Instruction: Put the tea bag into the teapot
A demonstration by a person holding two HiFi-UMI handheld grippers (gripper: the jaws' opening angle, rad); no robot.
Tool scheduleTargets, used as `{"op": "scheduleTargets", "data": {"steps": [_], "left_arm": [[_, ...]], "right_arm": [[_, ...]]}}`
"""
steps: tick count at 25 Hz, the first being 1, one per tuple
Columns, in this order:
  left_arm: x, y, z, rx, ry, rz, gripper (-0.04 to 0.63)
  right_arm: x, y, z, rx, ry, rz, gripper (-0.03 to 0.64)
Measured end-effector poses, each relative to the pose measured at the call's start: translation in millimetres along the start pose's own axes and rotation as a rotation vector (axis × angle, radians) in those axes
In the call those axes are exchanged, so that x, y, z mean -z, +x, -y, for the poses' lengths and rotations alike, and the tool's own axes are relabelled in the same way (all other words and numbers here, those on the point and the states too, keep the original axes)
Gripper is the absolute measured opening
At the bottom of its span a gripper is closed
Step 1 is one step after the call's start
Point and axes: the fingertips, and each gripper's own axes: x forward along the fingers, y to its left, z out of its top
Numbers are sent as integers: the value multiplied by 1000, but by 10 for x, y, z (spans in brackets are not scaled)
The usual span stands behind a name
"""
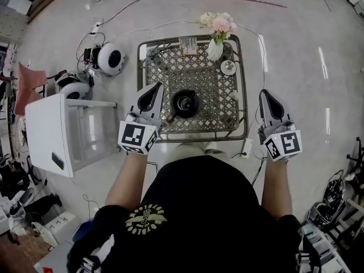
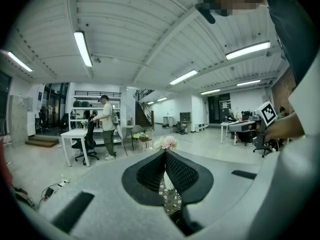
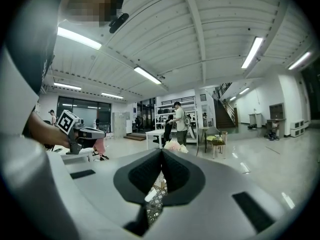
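Observation:
In the head view a black teapot (image 1: 185, 103) with its top open stands on the near middle of a metal lattice table (image 1: 239, 131). A small pale packet, perhaps the tea bag (image 1: 188, 46), lies at the far edge; I cannot make it out clearly. My left gripper (image 1: 155, 89) hovers just left of the teapot, over the table's near left part, jaws shut and empty. My right gripper (image 1: 265, 94) hangs off the table's right edge, also shut and empty. Each gripper view shows its tips meeting, the left gripper (image 2: 165, 153) and the right gripper (image 3: 161, 152), with lattice below.
A white vase of pink flowers (image 1: 216, 36) and a small white round dish (image 1: 228, 67) stand at the table's far right. A white side table (image 1: 51, 132) is to the left. Cables, round white devices (image 1: 111, 58) and a power strip (image 1: 246, 148) lie on the floor. A person (image 2: 106, 126) stands far off.

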Motion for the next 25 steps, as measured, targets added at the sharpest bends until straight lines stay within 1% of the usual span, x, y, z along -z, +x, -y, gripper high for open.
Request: {"op": "scheduleTargets", "data": {"steps": [4,8,12,17,25], "left_arm": [[118,169,-90,10,-9,-23,-3],[233,305,-145,18,-10,-40,-3],[415,434,-219,21,-17,-64,-3],[684,512,-249,33,-30,-112,-3],[883,536,-339,38,-50,-147,-3]], "right_arm": [[198,186,43,0,20,-33,6],[391,324,61,-8,6,-79,6],[635,463,93,-11,17,-117,6],[1054,622,93,-19,1,-209,6],[1737,806,130,-32,14,-351,11]]}}
